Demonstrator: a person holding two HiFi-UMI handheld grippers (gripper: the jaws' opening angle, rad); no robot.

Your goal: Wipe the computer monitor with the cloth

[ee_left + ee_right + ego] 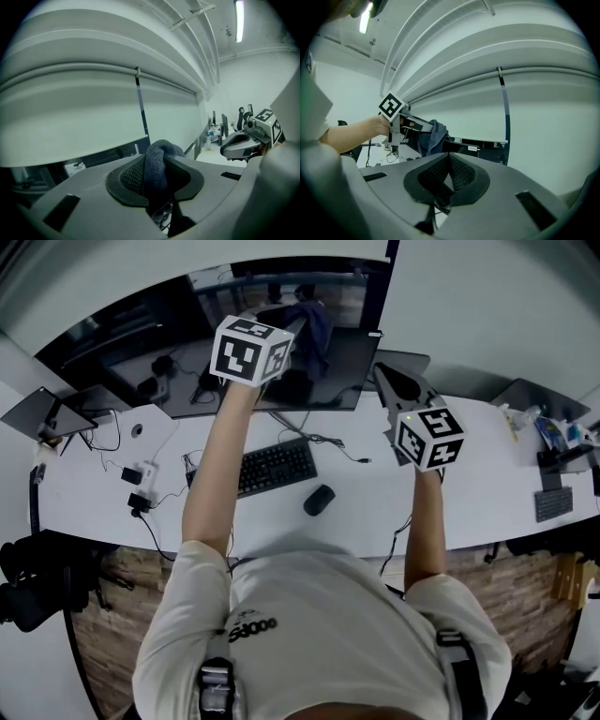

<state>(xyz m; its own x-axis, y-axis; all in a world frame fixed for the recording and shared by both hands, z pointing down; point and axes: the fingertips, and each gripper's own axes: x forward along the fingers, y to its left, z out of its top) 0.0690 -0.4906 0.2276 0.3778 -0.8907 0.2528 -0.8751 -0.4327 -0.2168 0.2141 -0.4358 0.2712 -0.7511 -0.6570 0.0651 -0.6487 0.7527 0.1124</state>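
Worktop (375,512): one white worktop, curving across the head view, with everything below set on it.
Cables (155,512): several thin black ones, lying at the worktop's left part and trailing over its near edge.
Monitor (141,343): one wide, dark screen, standing at the back of the worktop from left to centre.
Left gripper (155,176): one, held up in front of the monitor on an outstretched bare arm. Its fingers are clamped on the cloth.
Cloth (158,152): one blue-grey cloth, bunched between the left fingers with a rounded fold sticking up past the tips. In the head view it hangs before the upper right part of the screen; contact with the glass cannot be told.
Black keyboard (274,468): the first of two keyboards, lying below the monitor and near the left forearm.
Mouse (319,500): one dark mouse, just right of the black keyboard and apart from it.
Right gripper (449,176): one, raised beside the monitor's right edge and well apart from the left gripper. Its fingers are pressed together with nothing between them.
Second keyboard (552,503): a small dark one at the worktop's far right edge, well apart from both grippers.
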